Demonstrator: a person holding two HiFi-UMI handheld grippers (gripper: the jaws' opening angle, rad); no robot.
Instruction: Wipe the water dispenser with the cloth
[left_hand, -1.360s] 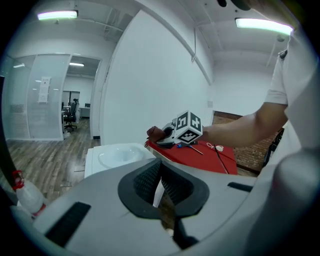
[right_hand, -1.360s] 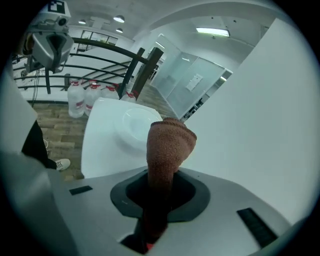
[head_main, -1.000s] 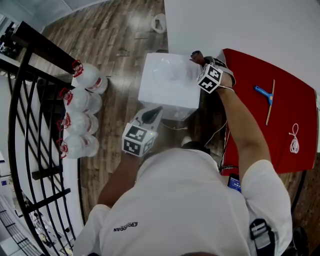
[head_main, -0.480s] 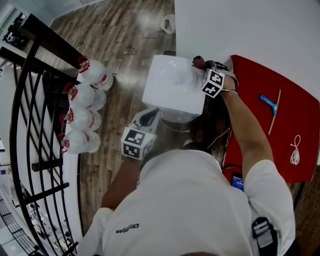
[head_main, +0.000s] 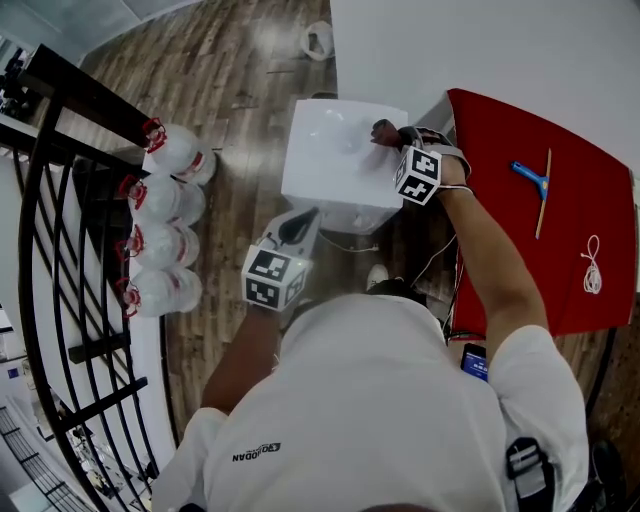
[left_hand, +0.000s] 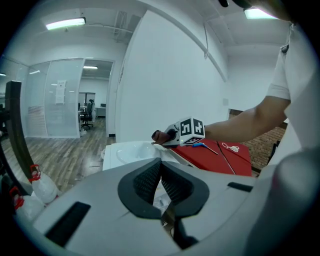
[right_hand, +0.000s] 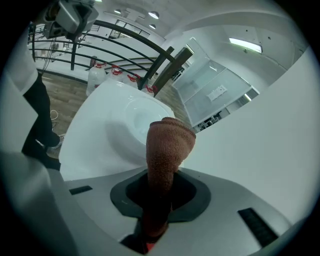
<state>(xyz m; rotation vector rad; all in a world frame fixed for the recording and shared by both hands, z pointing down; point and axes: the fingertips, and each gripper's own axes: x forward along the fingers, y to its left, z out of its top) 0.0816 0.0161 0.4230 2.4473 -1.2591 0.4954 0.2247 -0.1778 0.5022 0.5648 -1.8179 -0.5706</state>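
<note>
In the head view the white water dispenser (head_main: 335, 165) stands at 12 o'clock, water bottles (head_main: 165, 205) at 9 o'clock and a red table (head_main: 505, 250) with a squeegee (head_main: 535, 185) at 3 o'clock. The cloth (head_main: 381, 130) in the right gripper (head_main: 386, 135) now lies further in from the dispenser's right edge than a second ago. In the left gripper view the left gripper (left_hand: 160, 167) has its jaws pressed together on nothing. In the right gripper view the jaws are clenched on the brown cloth, whose folded end seems to touch the dispenser's top.

brown cloth (right_hand: 169, 145), white water dispenser (head_main: 330, 170), red table (head_main: 500, 200)
</note>
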